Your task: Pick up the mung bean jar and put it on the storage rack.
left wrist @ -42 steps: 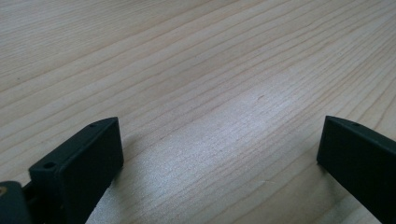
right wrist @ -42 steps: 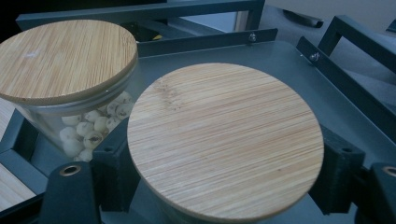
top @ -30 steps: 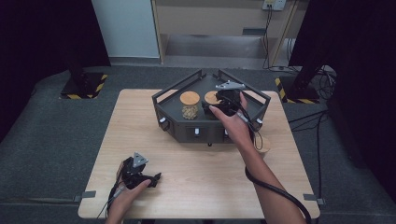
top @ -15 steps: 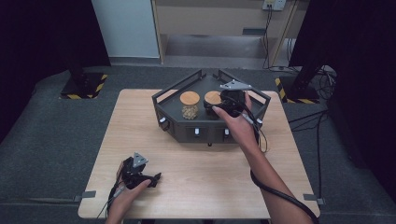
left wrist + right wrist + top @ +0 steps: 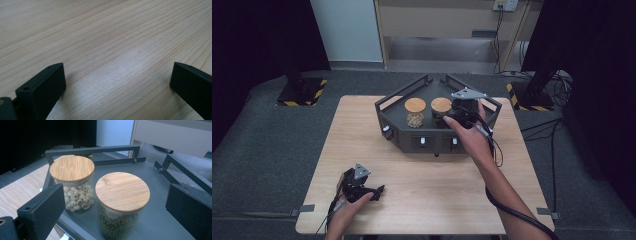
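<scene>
Green-bean jar (image 5: 120,207) stands on the grey tray (image 5: 160,220), touching the pale-seed jar (image 5: 75,187); glass, heavy, slippery, breakable, so grip the body under its bamboo lid. Right gripper (image 5: 117,202) jaws have just been opening, nothing pinched; left gripper (image 5: 117,85) jaws spread over bare bench (image 5: 105,37)

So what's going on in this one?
A person works two tools at a wooden table. The right tool, jaws just opened wide, sits by the jar of green peas standing in the dark metal tray beside a jar of pale seeds; nothing is gripped. The left tool rests open on the tabletop.
</scene>
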A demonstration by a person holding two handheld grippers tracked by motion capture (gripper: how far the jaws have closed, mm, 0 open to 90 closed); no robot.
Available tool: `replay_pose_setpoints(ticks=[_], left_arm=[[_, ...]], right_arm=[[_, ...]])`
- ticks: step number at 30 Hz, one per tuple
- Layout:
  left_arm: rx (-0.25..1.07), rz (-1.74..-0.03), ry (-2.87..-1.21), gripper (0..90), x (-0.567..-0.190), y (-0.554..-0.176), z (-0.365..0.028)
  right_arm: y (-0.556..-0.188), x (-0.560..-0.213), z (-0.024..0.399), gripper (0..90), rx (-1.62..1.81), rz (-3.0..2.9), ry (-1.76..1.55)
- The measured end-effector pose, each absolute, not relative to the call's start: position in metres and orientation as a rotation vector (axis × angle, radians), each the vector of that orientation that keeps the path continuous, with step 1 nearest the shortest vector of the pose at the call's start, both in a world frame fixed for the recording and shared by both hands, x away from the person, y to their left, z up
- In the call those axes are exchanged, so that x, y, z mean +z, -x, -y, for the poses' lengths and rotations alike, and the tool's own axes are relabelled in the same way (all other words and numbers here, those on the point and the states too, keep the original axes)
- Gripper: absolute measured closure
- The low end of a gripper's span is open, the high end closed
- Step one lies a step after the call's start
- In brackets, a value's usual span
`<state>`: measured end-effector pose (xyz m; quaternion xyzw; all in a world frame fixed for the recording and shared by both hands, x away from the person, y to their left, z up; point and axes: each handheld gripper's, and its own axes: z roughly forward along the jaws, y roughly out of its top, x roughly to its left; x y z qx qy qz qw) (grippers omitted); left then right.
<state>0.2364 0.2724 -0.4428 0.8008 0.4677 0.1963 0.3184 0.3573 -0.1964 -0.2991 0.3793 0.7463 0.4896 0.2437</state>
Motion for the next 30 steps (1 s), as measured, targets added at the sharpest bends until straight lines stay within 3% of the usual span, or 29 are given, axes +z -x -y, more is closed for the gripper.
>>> replay_pose_setpoints(ticks=[30], left_arm=[[0.517, -1.230, -2.107, 0.0, -0.443, -0.236, -0.272]], right_arm=[[-0.323, -0.301, 0.217, 2.7, 1.357, -2.070, -0.994]])
